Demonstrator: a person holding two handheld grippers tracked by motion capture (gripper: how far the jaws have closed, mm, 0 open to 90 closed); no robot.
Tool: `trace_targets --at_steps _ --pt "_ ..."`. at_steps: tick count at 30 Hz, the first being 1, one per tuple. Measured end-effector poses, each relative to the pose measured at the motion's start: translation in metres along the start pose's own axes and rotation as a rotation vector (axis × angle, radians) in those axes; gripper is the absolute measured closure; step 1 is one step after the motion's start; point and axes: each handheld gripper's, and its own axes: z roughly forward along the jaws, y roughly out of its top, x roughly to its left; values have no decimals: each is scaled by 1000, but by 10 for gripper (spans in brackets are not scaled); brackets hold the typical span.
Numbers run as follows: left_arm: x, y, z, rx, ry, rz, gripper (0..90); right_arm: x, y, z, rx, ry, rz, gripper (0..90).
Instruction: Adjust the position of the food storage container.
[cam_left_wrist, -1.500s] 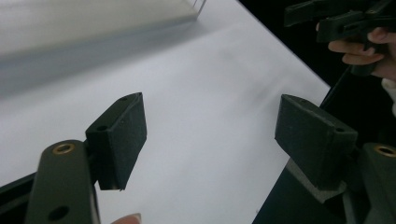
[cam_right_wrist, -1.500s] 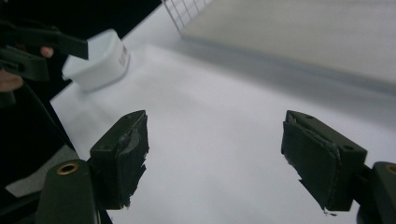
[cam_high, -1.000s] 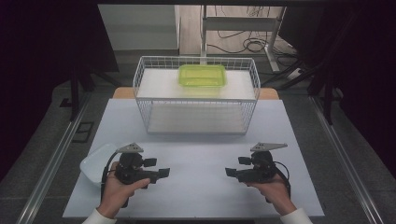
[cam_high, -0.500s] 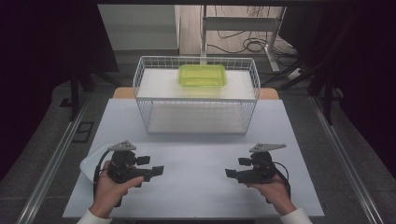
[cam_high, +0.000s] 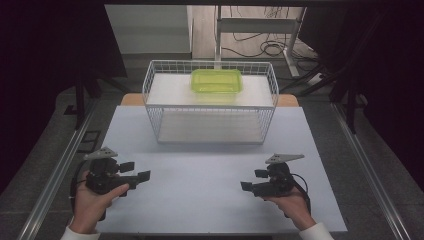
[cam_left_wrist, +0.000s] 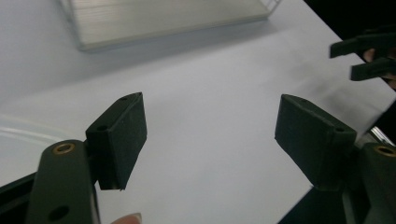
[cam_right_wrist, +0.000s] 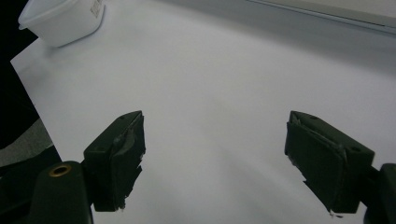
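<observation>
A white wire basket (cam_high: 210, 107) stands at the back middle of the white table (cam_high: 200, 170). On its upper shelf lies a yellow-green plastic container (cam_high: 216, 80). My left gripper (cam_high: 136, 170) is held open near the table's left front, jaws pointing right, nothing between them (cam_left_wrist: 210, 121). Opposite it, my right gripper (cam_high: 253, 180) is open at the right front, jaws pointing left, and empty (cam_right_wrist: 215, 140). A white plastic tub (cam_right_wrist: 60, 18) sits at the table's left edge, and its clear rim (cam_left_wrist: 23, 135) lies just beside my left jaw.
The basket's lower shelf (cam_left_wrist: 159, 18) is a ribbed white sheet. Black curtains and metal rails flank the table. Cables lie on the floor behind. Bare table surface stretches between the two grippers, and the right gripper (cam_left_wrist: 369, 56) faces the left one across it.
My left gripper has slid to the left, toward the table's left edge and over the white tub. The right gripper has stayed in place.
</observation>
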Motion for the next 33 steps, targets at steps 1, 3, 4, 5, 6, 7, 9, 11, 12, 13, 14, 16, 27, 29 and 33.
trace_targets --at_steps 1,3,4,5,6,7,9,11,12,13,14,16,27,29,33 --pt "4 -1 -1 -3 11 -7 251 0 0 0 -1 0 3 200" --pt "11 -2 -2 -2 29 -14 252 0 1 0 -3 -2 8 202" --pt "15 -3 -4 -1 40 -18 252 0 2 0 -5 -3 9 203" --pt "18 -3 -4 -1 45 -21 254 -1 2 0 -6 -5 8 204" --pt "24 -4 -7 -1 58 -32 255 -1 3 1 -7 -8 12 204" --pt "24 -4 -7 -1 58 -32 256 -1 3 1 -7 -8 12 204" --pt "31 -4 -9 0 71 -37 257 -1 3 2 -3 -8 12 204" --pt "38 -3 -11 -3 88 -46 257 0 4 3 -1 -8 9 205" --pt "42 -2 -12 -1 97 -50 256 0 4 4 -1 -6 9 207" --pt "47 -1 -13 -2 110 -51 257 0 4 4 -2 -4 10 209" --pt "51 1 -15 -6 125 -54 257 0 5 4 -3 -3 10 210" --pt "60 4 -17 -12 145 -65 257 0 5 4 -5 -4 9 212" --pt "99 13 -14 4 192 -74 293 1 4 6 1 -4 4 212" --pt "105 13 -14 13 205 -72 316 1 4 5 0 -3 4 212" --pt "113 11 -13 39 248 -79 394 0 4 5 0 -5 5 212"
